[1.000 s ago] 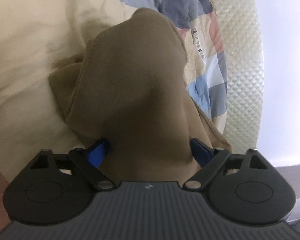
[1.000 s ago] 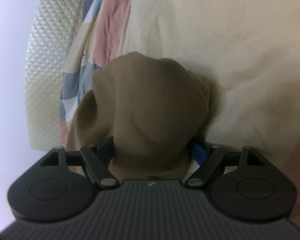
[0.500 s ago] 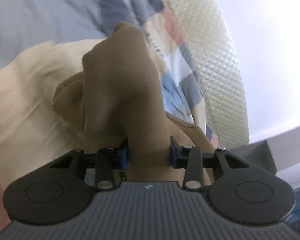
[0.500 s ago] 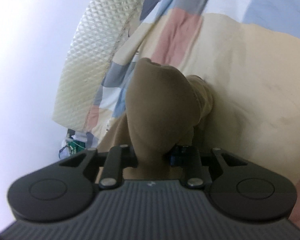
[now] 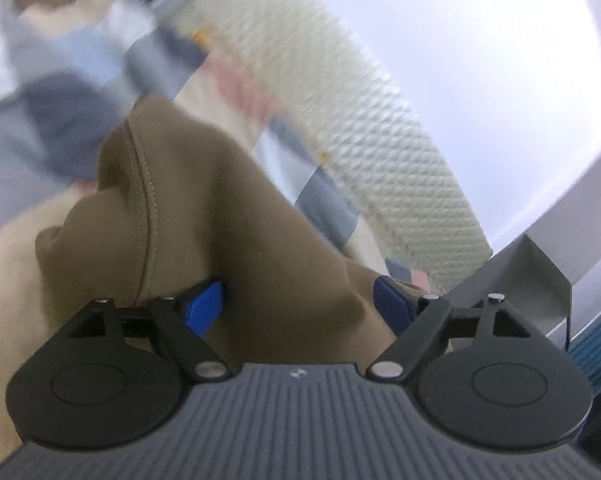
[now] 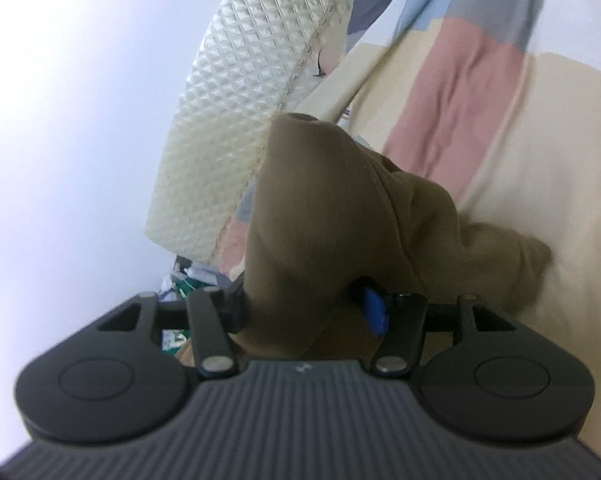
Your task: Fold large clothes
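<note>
A brown garment [image 5: 228, 208] rises in a bunched fold over my left gripper [image 5: 298, 304], a stitched seam running down its left side. The left jaws are opening; the blue pads [image 5: 204, 308] stand wide, with the cloth loose between them and draped over the right one. The right wrist view shows another bunch of the same brown garment [image 6: 332, 208] between the fingers of my right gripper [image 6: 306, 308]. Those jaws are opening too, and a small dark gap shows beside the blue pad [image 6: 374, 314]. Both fingertips are hidden under cloth.
A cream sheet [image 6: 540, 160] and a patchwork cover [image 6: 460, 100] in pink, blue and grey lie on the bed. The quilted mattress edge [image 5: 380, 140] runs beside a white wall. A grey metal piece [image 5: 540, 272] stands at the lower right in the left wrist view. Blurred clutter [image 5: 60, 20] sits far off.
Both grippers closed on the brown cloth half a second ago and have since spread apart. Both rose and rolled, so more wall and mattress edge show.
</note>
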`<state>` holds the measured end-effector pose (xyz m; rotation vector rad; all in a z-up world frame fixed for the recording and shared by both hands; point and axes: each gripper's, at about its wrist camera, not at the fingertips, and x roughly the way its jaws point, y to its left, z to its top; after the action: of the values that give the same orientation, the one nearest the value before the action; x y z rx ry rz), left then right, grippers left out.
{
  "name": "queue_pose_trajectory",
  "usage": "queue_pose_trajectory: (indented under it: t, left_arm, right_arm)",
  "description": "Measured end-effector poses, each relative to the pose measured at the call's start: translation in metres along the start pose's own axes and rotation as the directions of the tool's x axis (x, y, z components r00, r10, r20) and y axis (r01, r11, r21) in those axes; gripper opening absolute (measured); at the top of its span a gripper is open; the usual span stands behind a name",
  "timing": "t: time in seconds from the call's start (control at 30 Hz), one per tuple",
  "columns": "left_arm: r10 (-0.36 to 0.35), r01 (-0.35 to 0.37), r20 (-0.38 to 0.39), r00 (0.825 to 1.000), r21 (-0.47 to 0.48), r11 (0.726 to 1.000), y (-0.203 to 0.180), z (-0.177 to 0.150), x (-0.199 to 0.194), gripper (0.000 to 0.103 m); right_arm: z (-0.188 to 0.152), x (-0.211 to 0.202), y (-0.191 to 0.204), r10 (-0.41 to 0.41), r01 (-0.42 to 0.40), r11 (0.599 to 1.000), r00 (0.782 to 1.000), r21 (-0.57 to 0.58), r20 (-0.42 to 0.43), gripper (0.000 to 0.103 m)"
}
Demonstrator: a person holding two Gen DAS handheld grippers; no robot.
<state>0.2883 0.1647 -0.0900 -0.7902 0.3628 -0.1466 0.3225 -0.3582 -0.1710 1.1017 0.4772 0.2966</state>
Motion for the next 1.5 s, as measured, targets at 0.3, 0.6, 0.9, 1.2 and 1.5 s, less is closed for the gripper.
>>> queue_pose_trajectory:
  t: [0.3, 0.6, 0.9, 1.2, 1.5]
  left_arm:
    - [0.161, -0.16, 0.012, 0.987, 0.214, 0.964, 0.004, 0.007, 0.088, 0.086]
    - [0.302, -0.254, -0.12, 0.946, 0.309, 0.917, 0.026, 0.002, 0.176, 0.086]
    - [0.298, -0.245, -0.142, 0.944, 0.305, 0.92, 0.04, 0.0, 0.194, 0.087]
    - [0.159, -0.149, -0.103, 0.982, 0.106, 0.983, 0.024, -0.008, 0.068, 0.089]
    - [0.117, -0.16, -0.165, 0.979, -0.28, 0.947, 0.09, -0.051, 0.011, 0.091]
  right_arm:
    - [0.01, 0.033, 0.015, 0.02, 0.016, 0.964, 0.991, -0.266, 0.132, 0.071]
    - [0.014, 0.102, -0.001, -0.134, 0.155, 0.866, 0.988, -0.476, 0.078, 0.069]
    - [0.005, 0.125, -0.033, -0.185, 0.179, 0.889, 0.982, -0.422, 0.028, 0.068]
    - [-0.005, 0.048, 0.004, -0.168, 0.187, 0.914, 0.982, -0.361, 0.084, 0.072]
    - [-0.059, -0.001, -0.012, -0.19, 0.188, 0.973, 0.982, -0.132, -0.005, 0.072]
